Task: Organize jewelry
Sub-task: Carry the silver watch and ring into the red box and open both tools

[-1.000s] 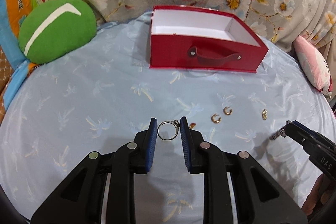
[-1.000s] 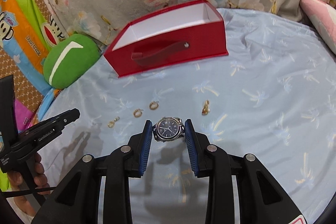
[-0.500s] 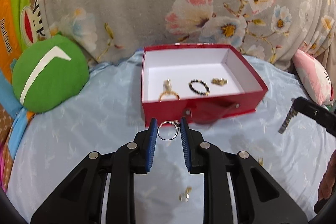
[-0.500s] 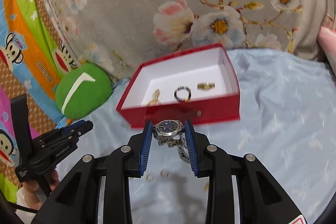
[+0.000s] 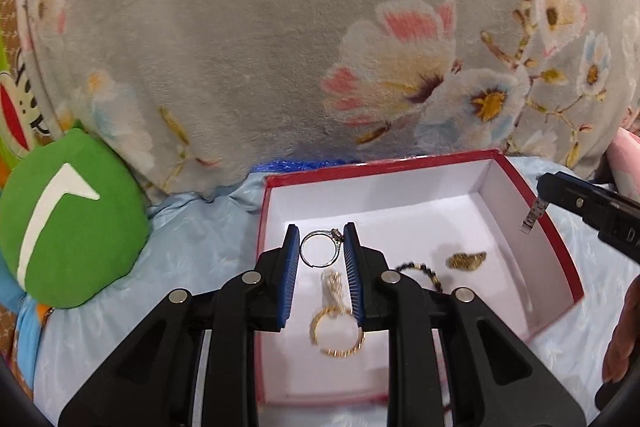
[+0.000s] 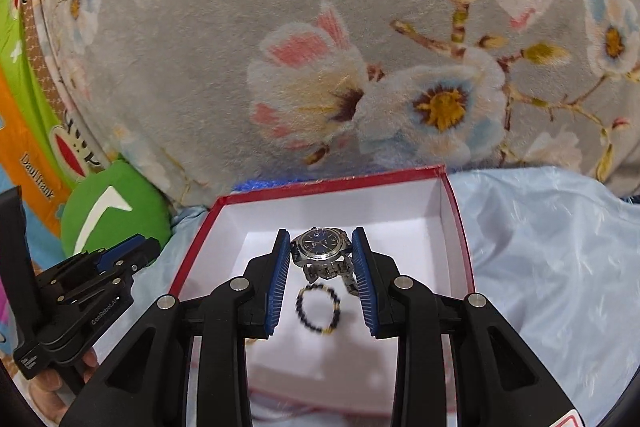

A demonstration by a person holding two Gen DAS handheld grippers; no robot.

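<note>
From my left wrist camera, the left gripper (image 5: 321,247) has its blue pads clamped on a silver ring (image 5: 319,247), which stands upright between them over the open red box (image 5: 556,255). Below the ring, toward 6 o'clock on the white floor of the box, I see a gold bangle (image 5: 338,337) with a pale chain (image 5: 334,287) above it. At 3 o'clock from the ring lies a small gold piece (image 5: 466,261), and a dark beaded bracelet (image 5: 422,273) shows only in part behind my right-hand finger. At 3 o'clock in this view the right gripper's tip juts in over the box's right wall, with a strip of metal watch band hanging from it; the watch face I cannot see here.

My right wrist camera supplies that: the right gripper (image 6: 322,253) is closed on a wristwatch (image 6: 320,247) with a dark blue dial, its steel band drooping beneath. The beaded bracelet lies whole below it at 6 o'clock, blurred. The bangle and the gold piece are hidden behind the fingers here. At 8 o'clock I see the left gripper from the side, a hand (image 6: 48,395) under it.

A green cushion (image 5: 68,219) sits at 9 o'clock, a flowered grey blanket (image 5: 280,47) behind the box, and a pale blue sheet (image 6: 552,259) beneath.
</note>
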